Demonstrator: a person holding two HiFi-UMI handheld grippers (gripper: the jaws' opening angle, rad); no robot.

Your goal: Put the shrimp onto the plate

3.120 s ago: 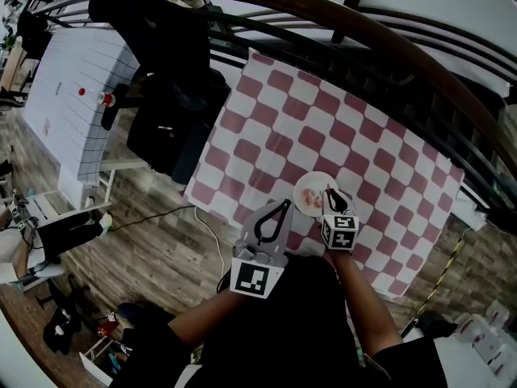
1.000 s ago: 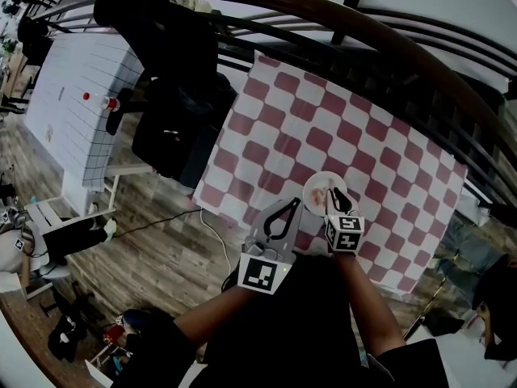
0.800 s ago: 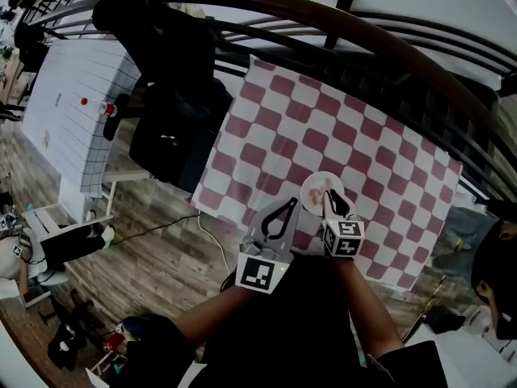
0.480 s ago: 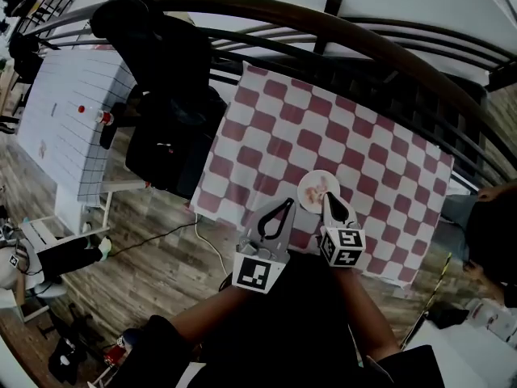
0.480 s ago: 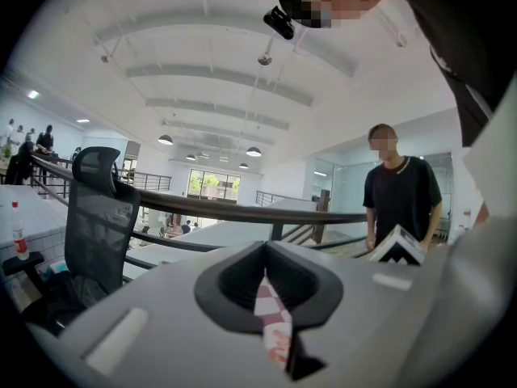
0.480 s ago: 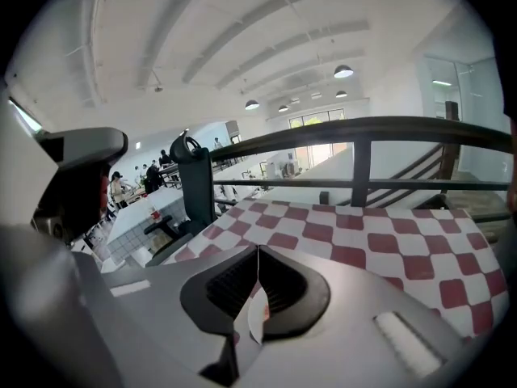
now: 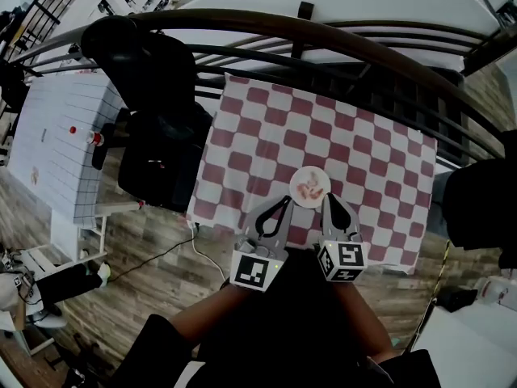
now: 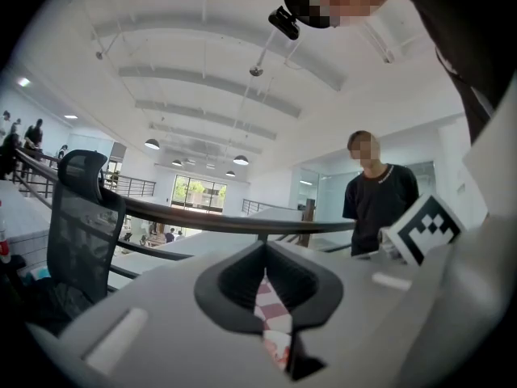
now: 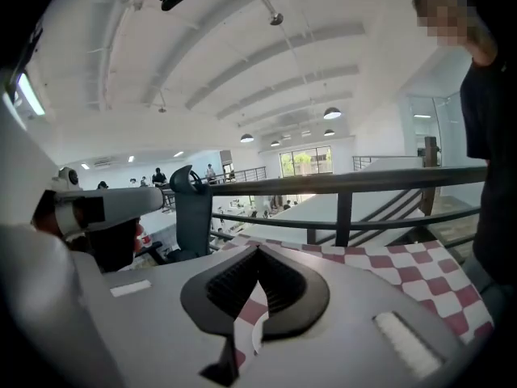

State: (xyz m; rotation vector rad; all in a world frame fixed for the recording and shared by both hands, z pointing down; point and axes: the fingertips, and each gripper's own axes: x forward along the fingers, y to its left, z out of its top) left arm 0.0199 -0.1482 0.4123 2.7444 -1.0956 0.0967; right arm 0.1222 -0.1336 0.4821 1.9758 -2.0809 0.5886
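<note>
Shrimp (image 7: 310, 189) lies on the plate (image 7: 296, 179), a pinkish heap near the middle. The plate sits on the checked cloth of the counter (image 7: 363, 148), toward the near edge. So the placing step looks done, as far as I can judge; I see no other shrimp on the cloth, though it's small from up here.

Left tool (image 7: 285, 202): jaws pressed together at the tips, nothing between them, only cloth and a bit of pink showing through the loop behind the tips. Right tool (image 7: 329, 199): same, tips together, empty, with cloth and the white plate edge visible through the gap.

Pose: both forearms in dark sleeves reach straight forward from the body, tools side by side, marker cubes toward the person. Left tip is just beside the plate's near-left rim, right tip just beside the near-right rim, neither on the food. Both gripper views take in railing and ceiling, so the tools seem held roughly level, above the counter, not dipped down.

Next move, my guess: nothing to grab. Draw both tools back clear of the plate without nudging the rim.
</note>
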